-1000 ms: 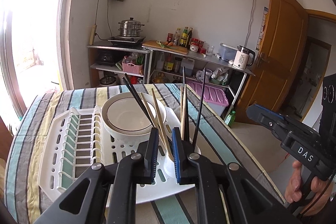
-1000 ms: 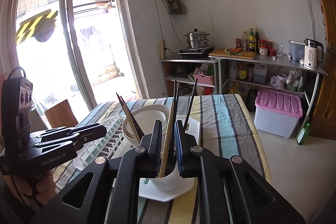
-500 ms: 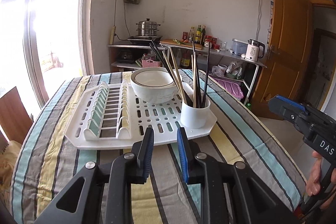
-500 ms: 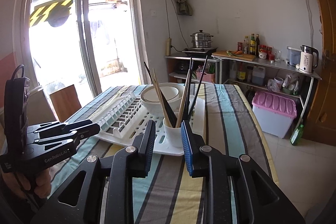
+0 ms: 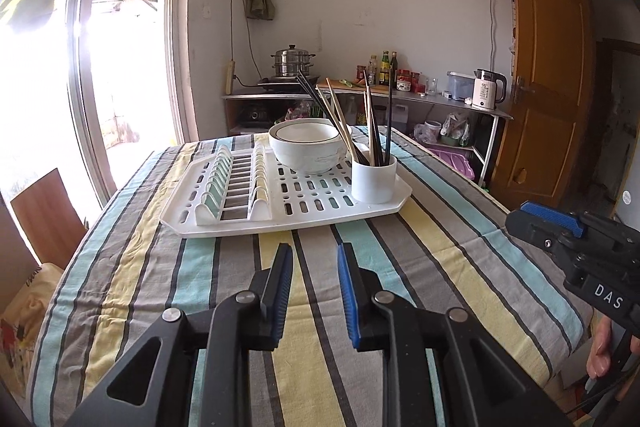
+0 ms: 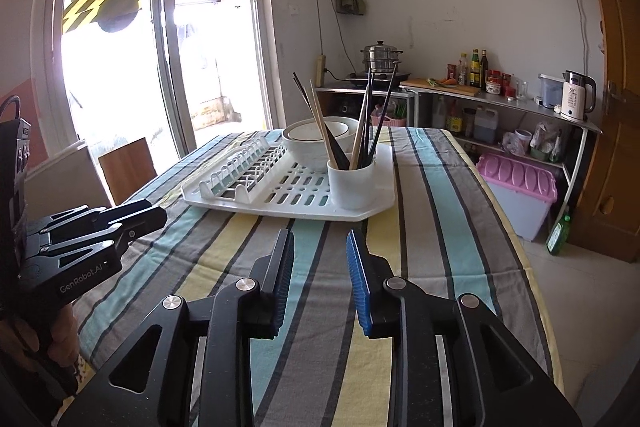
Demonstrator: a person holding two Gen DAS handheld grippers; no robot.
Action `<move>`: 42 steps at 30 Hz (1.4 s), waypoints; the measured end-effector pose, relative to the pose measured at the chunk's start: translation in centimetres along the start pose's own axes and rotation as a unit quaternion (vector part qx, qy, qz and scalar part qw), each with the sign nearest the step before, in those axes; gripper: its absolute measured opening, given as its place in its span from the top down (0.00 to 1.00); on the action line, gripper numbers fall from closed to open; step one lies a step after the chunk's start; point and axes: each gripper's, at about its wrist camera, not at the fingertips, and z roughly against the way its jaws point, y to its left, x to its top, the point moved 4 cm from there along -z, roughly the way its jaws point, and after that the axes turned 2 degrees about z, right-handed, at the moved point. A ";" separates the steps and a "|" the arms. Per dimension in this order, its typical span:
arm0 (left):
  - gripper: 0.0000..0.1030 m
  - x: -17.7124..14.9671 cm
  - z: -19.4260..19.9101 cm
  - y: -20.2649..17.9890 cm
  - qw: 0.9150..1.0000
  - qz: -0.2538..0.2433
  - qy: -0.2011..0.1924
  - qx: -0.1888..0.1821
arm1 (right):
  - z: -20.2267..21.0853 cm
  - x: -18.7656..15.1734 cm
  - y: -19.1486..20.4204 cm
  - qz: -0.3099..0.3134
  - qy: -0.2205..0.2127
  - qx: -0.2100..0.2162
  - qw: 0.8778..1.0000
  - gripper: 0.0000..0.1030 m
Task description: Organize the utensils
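Chopsticks [image 5: 374,131] stand cupped on striped tablecloth [image 5: 452,239].

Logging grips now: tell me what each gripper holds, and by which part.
Nothing is held. The left gripper is open and empty; the right gripper's jaws are opening, also empty. The chopsticks stand in the white cylindrical cup.

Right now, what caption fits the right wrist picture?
Chopsticks stand in a white cup on the drying rack, the right gripper empty.
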 end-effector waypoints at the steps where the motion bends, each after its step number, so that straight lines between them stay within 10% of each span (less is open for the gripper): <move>1: 0.78 -0.2 0.1 -0.1 1.000 -0.003 0.001 0.001 | 0.2 -0.3 0.1 -0.001 0.001 0.000 1.000 0.73; 42: 0.78 -3.9 0.1 0.8 0.999 0.011 0.031 0.019 | 1.3 -2.5 0.8 0.003 0.002 -0.008 1.000 0.72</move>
